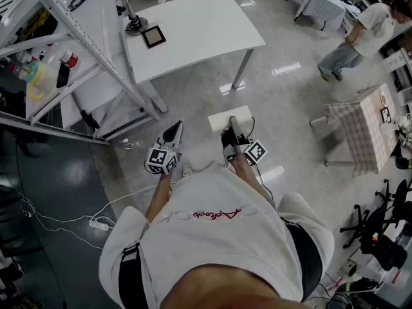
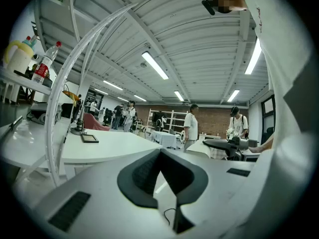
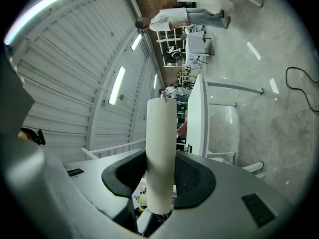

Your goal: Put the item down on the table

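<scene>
The task's thing is a white slab (image 1: 226,116), flat and rectangular, held out over the grey floor at the centre of the head view. It is not yet on the white desk (image 1: 199,31), which fills the upper middle of that frame, well apart from it.

The right claw (image 1: 232,129) is clamped on the slab across its thin dimension. In the right gripper view the slab (image 3: 160,143) stands edge-on between the two dark pads, which press on both of its broad faces, and most of its length juts out beyond the tips. The left claw (image 1: 176,129) has its jaws brought together and carries nothing. Its own view shows the tips (image 2: 160,152) meeting with only the room beyond them.

The slab looks rigid: it keeps a straight edge with no sag though it is held by one end only. That suggests it is fairly light. Its faces look smooth and matte, so it may pivot or creep in the pads if swung. Pinching the broad faces near an end, as now, seems the sensible hold. Seated deeper in the pads, it would twist less. It does not look fragile, though a corner could mark on landing.
</scene>
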